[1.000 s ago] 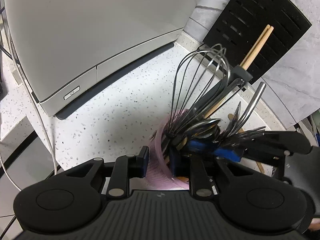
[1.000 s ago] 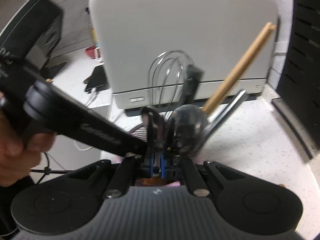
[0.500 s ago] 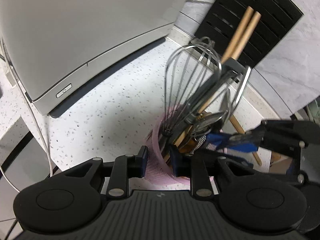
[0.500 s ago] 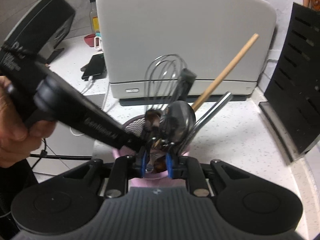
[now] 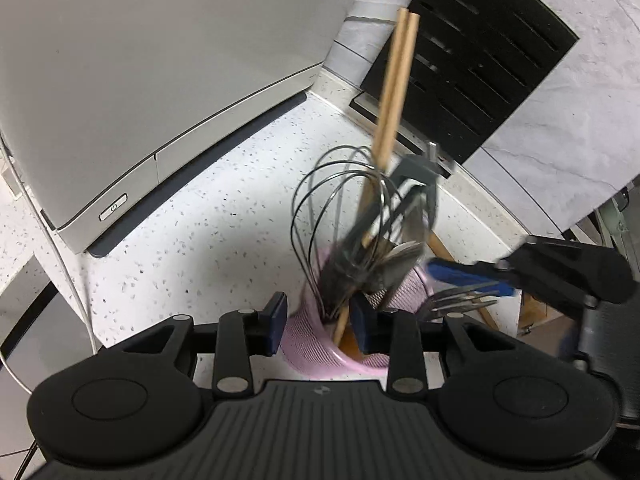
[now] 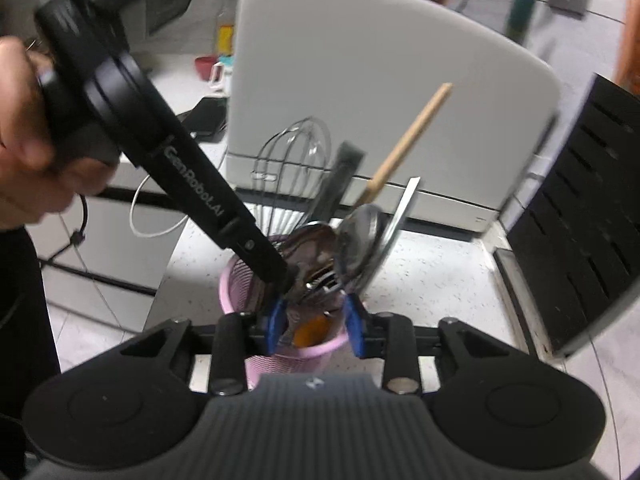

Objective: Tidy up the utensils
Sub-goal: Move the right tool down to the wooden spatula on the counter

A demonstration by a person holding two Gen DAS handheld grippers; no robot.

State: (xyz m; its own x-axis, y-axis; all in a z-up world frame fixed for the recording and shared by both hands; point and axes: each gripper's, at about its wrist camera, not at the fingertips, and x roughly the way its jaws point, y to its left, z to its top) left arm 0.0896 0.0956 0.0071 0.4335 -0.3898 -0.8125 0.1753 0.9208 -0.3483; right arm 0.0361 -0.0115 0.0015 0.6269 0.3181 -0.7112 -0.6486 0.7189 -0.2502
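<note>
A pink mesh utensil cup (image 5: 316, 344) stands on the speckled counter. It holds a wire whisk (image 5: 340, 200), wooden chopsticks (image 5: 394, 92), spoons and a grey-handled tool. My left gripper (image 5: 318, 322) has its jaws clamped on the cup's near rim. In the right wrist view the cup (image 6: 240, 292) sits just past my right gripper (image 6: 314, 326), whose jaws are open over the near rim with nothing between them. The right gripper also shows in the left wrist view (image 5: 468, 280), blue fingers beside fork tines at the cup's right rim.
A large white appliance (image 5: 152, 64) stands behind the cup. A black slotted rack (image 5: 472, 60) leans on the marble wall at the right. A white cable (image 6: 152, 216) hangs off the counter's left edge. My left hand (image 6: 28, 120) holds the left gripper's handle.
The right gripper's jaws have opened and it has backed off from the cup, leaving the utensils inside. The left gripper stays on the rim; the cup and utensils have swung more upright.
</note>
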